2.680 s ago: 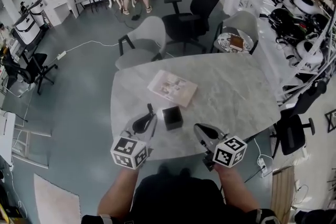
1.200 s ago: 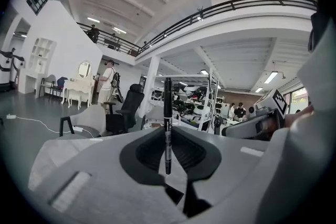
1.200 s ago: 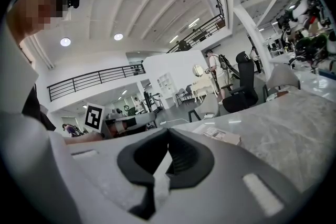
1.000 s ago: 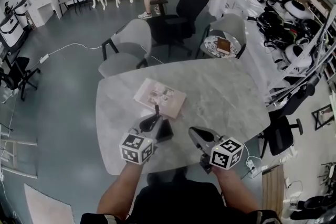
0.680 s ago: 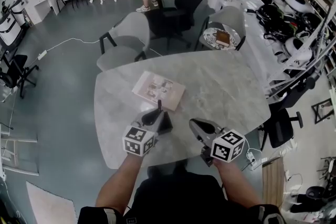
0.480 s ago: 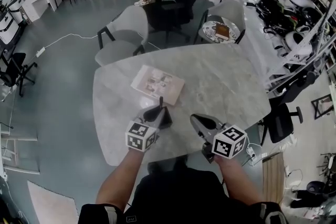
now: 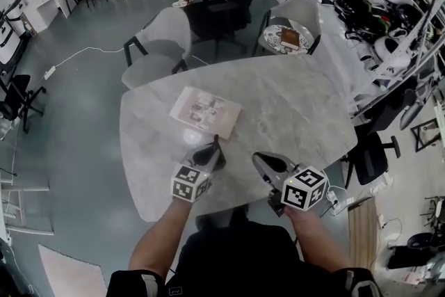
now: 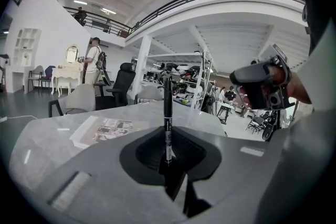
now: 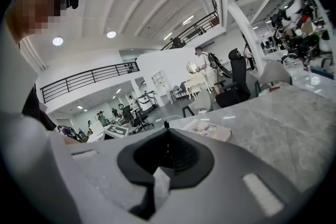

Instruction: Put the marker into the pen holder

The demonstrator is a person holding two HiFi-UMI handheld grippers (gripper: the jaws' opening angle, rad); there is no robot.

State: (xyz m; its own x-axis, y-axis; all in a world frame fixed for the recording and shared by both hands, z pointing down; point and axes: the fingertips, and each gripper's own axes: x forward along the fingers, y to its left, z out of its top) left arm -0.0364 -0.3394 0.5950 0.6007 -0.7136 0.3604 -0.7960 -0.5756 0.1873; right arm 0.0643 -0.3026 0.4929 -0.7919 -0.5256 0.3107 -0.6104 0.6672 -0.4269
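In the head view the table (image 7: 299, 115) is centred. A magazine (image 7: 206, 109) is laid on it, left of centre. Just below the magazine the left gripper (image 7: 208, 154) is held, with the marker (image 7: 216, 142) upright between its jaws and the pen holder (image 7: 218, 162) mostly covered by it. The right gripper (image 7: 263, 162) is held to its right, apart from it. Three chairs (image 7: 163, 45) are ranged behind the table, toward the top of the frame.
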